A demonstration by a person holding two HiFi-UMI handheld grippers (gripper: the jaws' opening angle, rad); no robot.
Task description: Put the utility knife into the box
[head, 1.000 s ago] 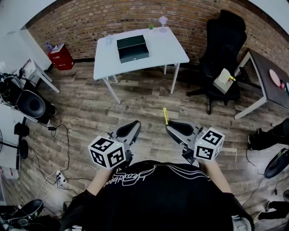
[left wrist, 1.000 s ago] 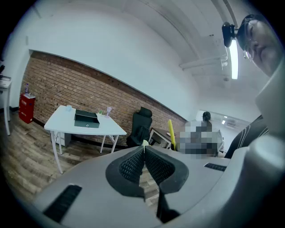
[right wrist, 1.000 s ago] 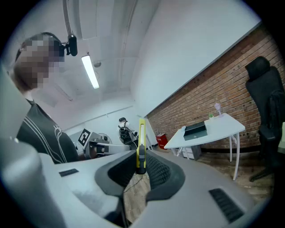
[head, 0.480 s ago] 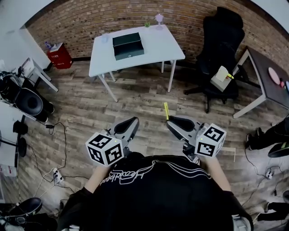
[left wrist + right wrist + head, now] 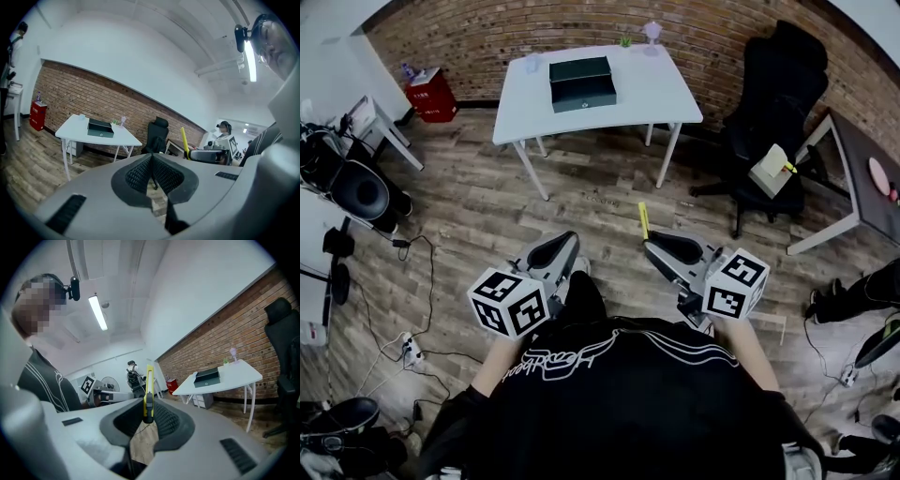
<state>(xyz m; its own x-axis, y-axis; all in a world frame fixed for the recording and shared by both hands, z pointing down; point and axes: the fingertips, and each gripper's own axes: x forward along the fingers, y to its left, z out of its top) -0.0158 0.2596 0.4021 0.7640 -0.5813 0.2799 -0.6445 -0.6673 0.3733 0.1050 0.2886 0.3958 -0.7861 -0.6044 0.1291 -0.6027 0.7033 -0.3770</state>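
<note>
My right gripper (image 5: 656,247) is shut on a yellow utility knife (image 5: 643,219), which sticks out forward past the jaw tips. In the right gripper view the utility knife (image 5: 148,392) stands upright between the pads. My left gripper (image 5: 546,252) is shut with nothing in it; its pads meet in the left gripper view, where the gripper (image 5: 152,171) points into the room. The dark green box (image 5: 581,82) lies open on the white table (image 5: 661,98), far ahead of both grippers. The same box (image 5: 207,378) shows small in the right gripper view and the box (image 5: 100,128) in the left gripper view.
A black office chair (image 5: 773,108) stands right of the table. A dark desk (image 5: 862,192) is at the far right. A red can (image 5: 432,95) sits by the brick wall. Cables and a power strip (image 5: 410,349) lie on the wood floor at left, near black equipment (image 5: 356,190).
The view has shifted: the table and box now sit slightly further right and higher. Both grippers have held their pose in front of the person, knife still held.
</note>
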